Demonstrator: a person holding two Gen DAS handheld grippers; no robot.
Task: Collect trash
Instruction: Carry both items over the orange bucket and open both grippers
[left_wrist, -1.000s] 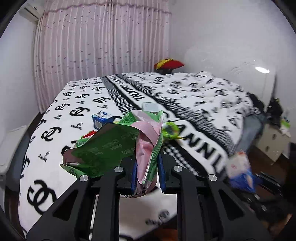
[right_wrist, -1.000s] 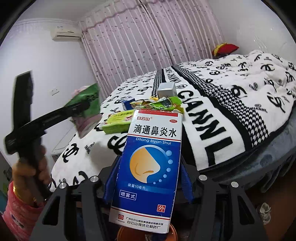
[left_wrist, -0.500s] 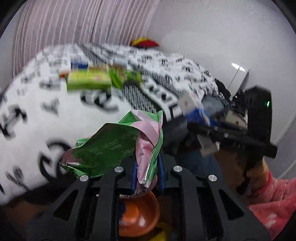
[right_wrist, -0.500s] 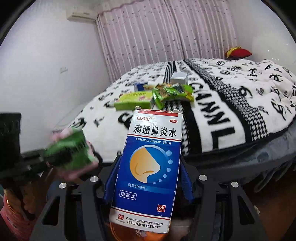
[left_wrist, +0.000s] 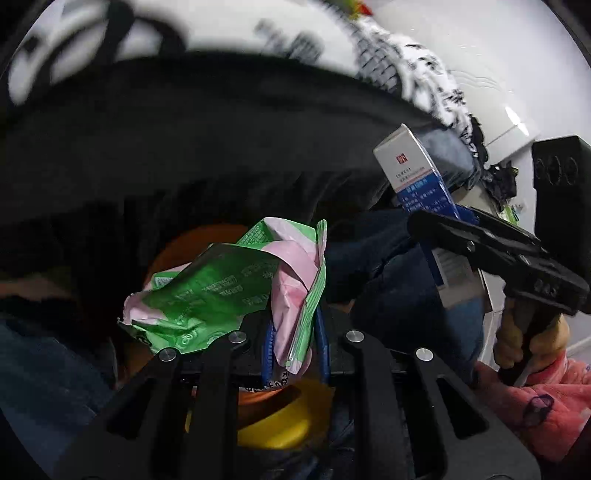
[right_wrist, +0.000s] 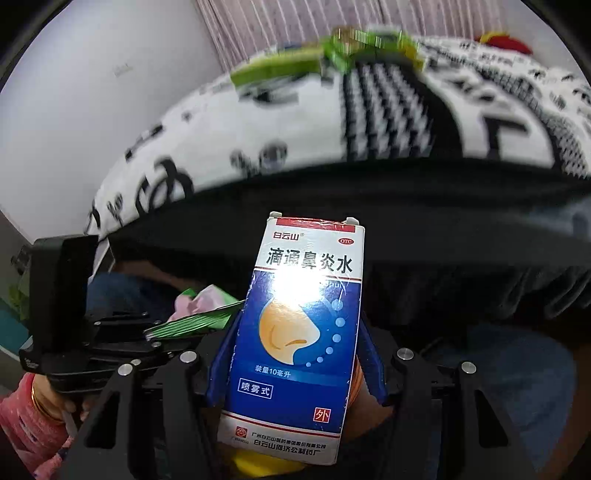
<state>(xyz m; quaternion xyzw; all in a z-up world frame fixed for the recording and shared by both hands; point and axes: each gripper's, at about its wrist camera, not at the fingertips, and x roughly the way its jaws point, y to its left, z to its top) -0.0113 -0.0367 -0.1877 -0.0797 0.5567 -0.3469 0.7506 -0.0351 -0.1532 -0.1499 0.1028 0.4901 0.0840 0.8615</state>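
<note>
My left gripper (left_wrist: 293, 343) is shut on a crumpled green and pink wrapper (left_wrist: 229, 291), pinched between its blue pads. Under it shows an orange bin (left_wrist: 192, 243) with something yellow (left_wrist: 280, 424) inside. My right gripper (right_wrist: 297, 354) is shut on a blue and white nasal-spray box (right_wrist: 295, 332), held upright; an orange rim (right_wrist: 356, 376) peeks out behind it. In the left wrist view the box (left_wrist: 417, 177) and the right gripper (left_wrist: 436, 221) hang at the right. In the right wrist view the left gripper (right_wrist: 155, 341) and the wrapper (right_wrist: 199, 314) sit low at the left.
The bed with its black and white blanket (right_wrist: 369, 129) looms just ahead, its dark edge close. Green packets (right_wrist: 295, 62) lie blurred on top. A hand (left_wrist: 528, 332) in a pink sleeve (left_wrist: 546, 398) holds the right gripper. A white wall (right_wrist: 74, 129) is at the left.
Both grippers have sunk from above the bed to beside its edge and now tilt downward. The orange bin has come into view beneath them. Both grips are unchanged.
</note>
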